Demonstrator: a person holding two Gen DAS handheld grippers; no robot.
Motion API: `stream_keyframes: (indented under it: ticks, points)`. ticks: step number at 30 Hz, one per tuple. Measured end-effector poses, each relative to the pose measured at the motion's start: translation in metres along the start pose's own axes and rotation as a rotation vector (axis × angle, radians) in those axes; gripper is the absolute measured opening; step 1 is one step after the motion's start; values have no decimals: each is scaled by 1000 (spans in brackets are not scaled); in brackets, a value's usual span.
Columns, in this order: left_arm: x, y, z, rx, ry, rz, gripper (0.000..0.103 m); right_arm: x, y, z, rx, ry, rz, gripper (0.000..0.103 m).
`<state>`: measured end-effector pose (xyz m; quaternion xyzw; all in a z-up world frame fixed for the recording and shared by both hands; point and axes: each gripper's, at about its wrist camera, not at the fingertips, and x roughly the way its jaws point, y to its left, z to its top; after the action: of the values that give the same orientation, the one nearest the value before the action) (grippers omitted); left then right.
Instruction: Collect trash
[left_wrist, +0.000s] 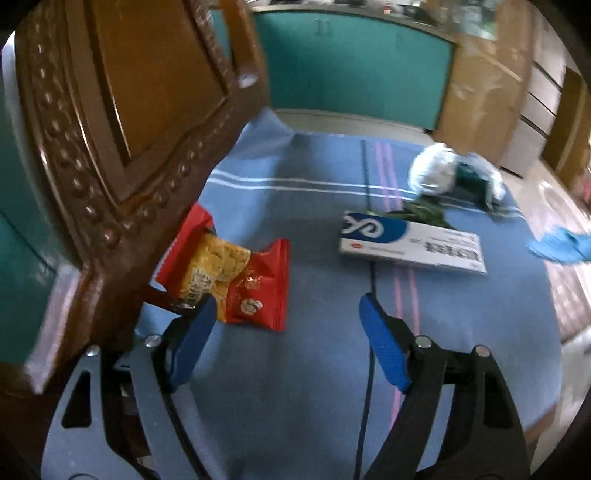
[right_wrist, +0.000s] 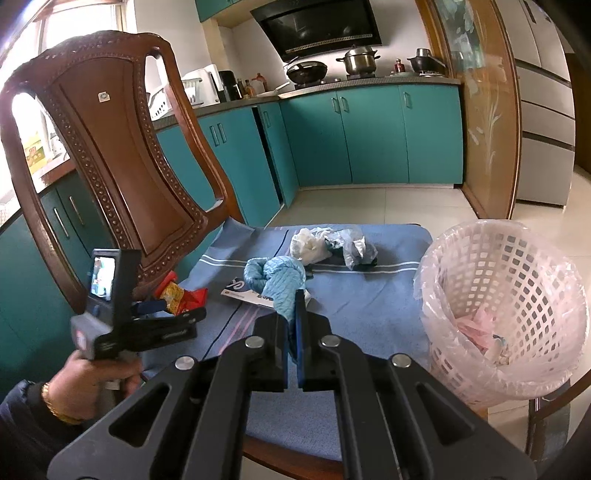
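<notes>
I am holding my left gripper (left_wrist: 286, 314) wide open and angled down beside the red and yellow crinkled snack wrapper (left_wrist: 229, 277) by the carved wooden chair back (left_wrist: 110, 110), ready to straddle it. My right gripper (right_wrist: 295, 321) is pinching the crumpled blue rubber glove (right_wrist: 275, 282), keeping it near the white lattice bin (right_wrist: 506, 306). Motion blur is smearing the far bags.

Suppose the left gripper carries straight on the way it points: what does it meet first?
Probably the blue cloth between the open left gripper's fingers; the red snack packet lies just left of that line, touching or overlapped by the left fingertip.
</notes>
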<state>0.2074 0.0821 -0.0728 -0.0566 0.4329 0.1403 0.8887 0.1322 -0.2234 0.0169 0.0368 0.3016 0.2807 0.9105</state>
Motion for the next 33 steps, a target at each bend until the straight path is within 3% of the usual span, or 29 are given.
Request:
stream_keyframes:
  ticks: [2,6,8,11,13,15,20,22,26,29,33]
  points:
    - [9,1,0,-32,17,15,80,0,-1,0,1,1,1,4]
    - [29,11,5,-124,48,34,65,0,-2,0,0,6,2,4]
    - [37,23,7,-177,58,41,42,-1,-3,0,1,8,1,4]
    - [35,28,9,-186,47,12,32,0,-6,-1,4,13,1,4]
    - [32,27,9,-176,39,-10,20,0,-7,-1,9,13,2,4]
    - [23,23,10,-150,14,-46,15,1,-6,-1,10,12,6,4]
    - [-15,5,6,-97,-21,-205,12,3,-3,-1,2,16,9,4]
    - [-37,-5,3,-73,-40,-308,12,2,-3,-1,2,12,5,4]
    - [-97,-25,0,31,-159,-461,12,1,-3,-1,-1,7,-1,4]
    - [-121,-35,-4,91,-221,-512,12,0,0,-2,-9,1,-10,4]
    - [-126,-44,-8,112,-222,-512,12,2,0,-2,-12,6,-16,4]
